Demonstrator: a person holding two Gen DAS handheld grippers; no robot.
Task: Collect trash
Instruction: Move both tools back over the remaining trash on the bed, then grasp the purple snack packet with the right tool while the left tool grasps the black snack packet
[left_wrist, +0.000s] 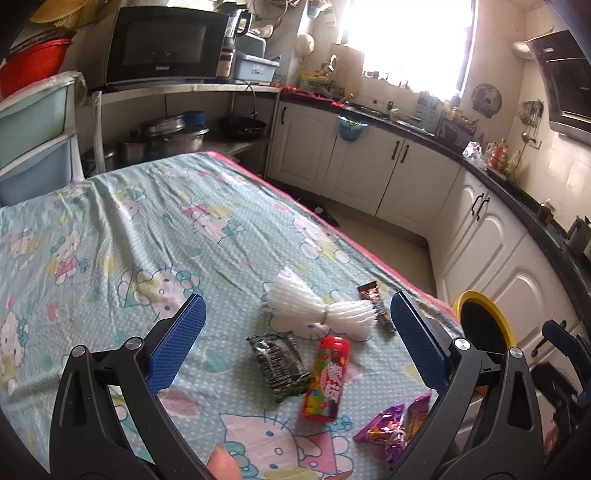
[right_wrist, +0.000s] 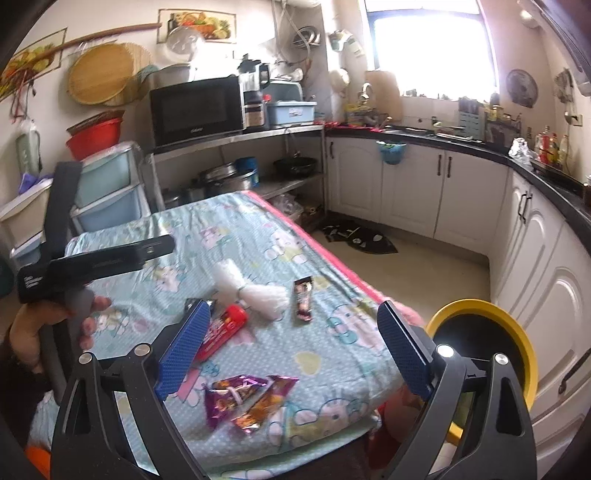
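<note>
A kitchen worktop (left_wrist: 110, 229) draped in a cartoon-cat cloth carries five pieces of litter, none yet picked up. The left gripper (left_wrist: 297, 332) hovers above them with its blue fingers (left_wrist: 177, 347) spread wide and nothing between them; the right gripper (right_wrist: 293, 347) does likewise. Beneath them lie a red candy tube (left_wrist: 325, 380), a dark crumpled packet (left_wrist: 279, 363) just beside it, a white foam sleeve (left_wrist: 317, 308) tied at its middle, a brown bar wrapper (left_wrist: 375, 304) near the worktop's right edge, and a purple foil wrapper (right_wrist: 247, 398) nearest the camera. The yellow-rimmed bin (right_wrist: 484, 350) stands off the worktop's right edge, its black mouth showing no trash from either view. By these pictures the collection looks barely begun: every visible item remains to be lifted and dropped into the bin.
</note>
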